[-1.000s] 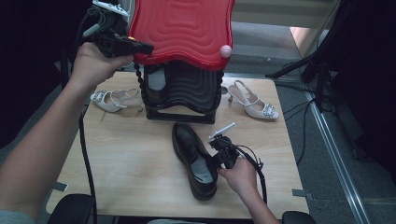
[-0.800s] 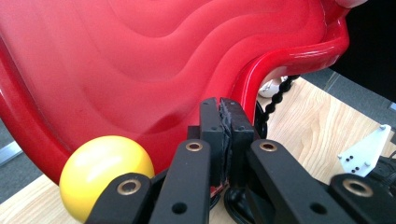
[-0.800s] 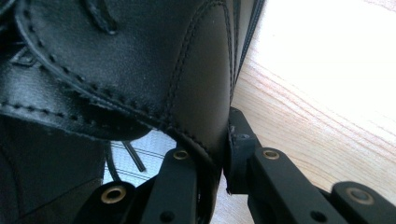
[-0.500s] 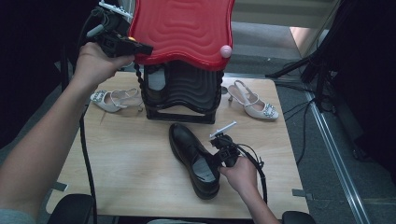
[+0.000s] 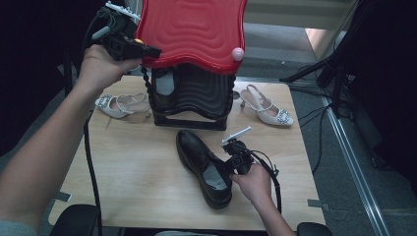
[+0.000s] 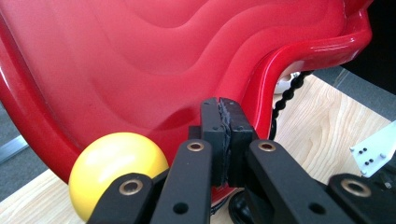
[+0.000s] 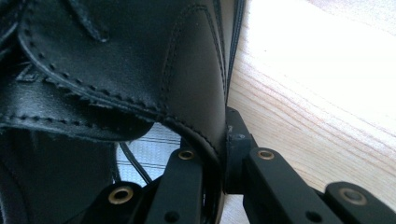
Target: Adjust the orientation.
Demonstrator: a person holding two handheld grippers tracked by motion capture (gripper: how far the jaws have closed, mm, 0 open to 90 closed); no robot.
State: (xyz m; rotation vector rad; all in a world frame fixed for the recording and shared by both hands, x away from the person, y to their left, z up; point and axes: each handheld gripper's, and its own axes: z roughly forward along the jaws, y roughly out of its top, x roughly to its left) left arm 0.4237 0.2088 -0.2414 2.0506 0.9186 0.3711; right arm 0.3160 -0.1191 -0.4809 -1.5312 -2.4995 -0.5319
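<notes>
1. The right gripper (image 5: 231, 164), at the lower centre of the high view, has its jaws closed on the side wall of the black shoe (image 5: 204, 167); one jaw is inside the shoe, one outside.
2. The shoe lies on the wooden table (image 5: 133, 177), in front of the black stand.
3. The left gripper (image 5: 147, 51), at the upper left, has its jaws pressed together at the edge of the red lid (image 5: 196, 29), beside a yellow ball (image 6: 116, 170).
4. One pale heeled sandal (image 5: 120, 105) lies left of the black stand (image 5: 192, 98), another sandal (image 5: 268, 105) lies right.
</notes>
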